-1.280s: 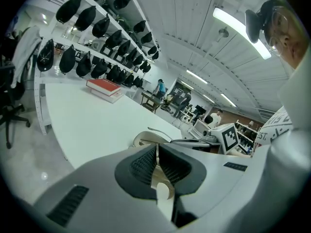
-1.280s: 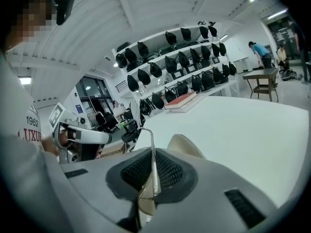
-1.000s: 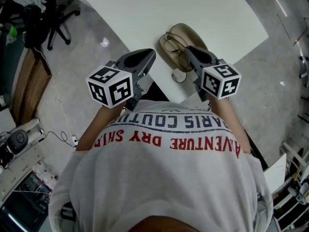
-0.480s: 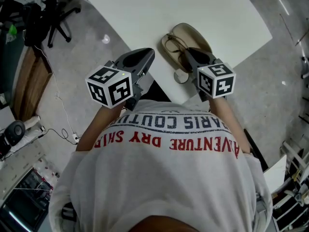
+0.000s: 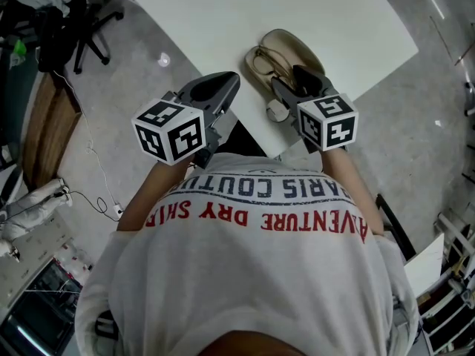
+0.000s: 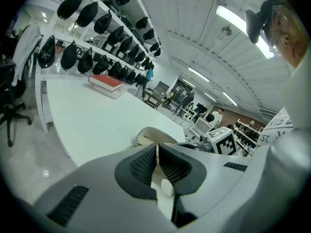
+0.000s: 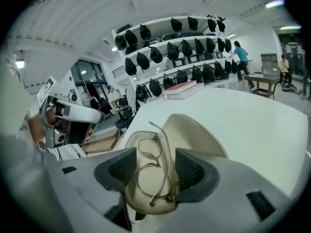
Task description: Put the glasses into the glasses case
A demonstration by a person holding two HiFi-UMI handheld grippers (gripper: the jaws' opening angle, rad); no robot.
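Observation:
A beige glasses case (image 5: 291,50) lies open near the corner of the white table (image 5: 223,13). The thin-framed glasses (image 7: 151,171) lie in its lower tray, with the lid (image 7: 194,130) standing behind them. My right gripper (image 7: 154,166) hangs just over the tray. Its jaws are opening, one on each side of the glasses, and the pads do not press on the frame. In the head view the right gripper (image 5: 293,80) covers the case's near end. My left gripper (image 6: 156,161) is shut on nothing and stays off the table's edge, left of the case (image 6: 150,136).
A small round white thing (image 5: 277,111) sits on the table's corner beside the case. Red and white books (image 7: 182,90) lie at the far side of the table. Shelves of dark caps (image 7: 170,47) line the wall. An office chair (image 5: 82,28) stands on the floor to the left.
The right gripper's jaws have spread apart over the case, and the gripper has rolled a little. The glasses now lie free in the tray. The left gripper has not moved.

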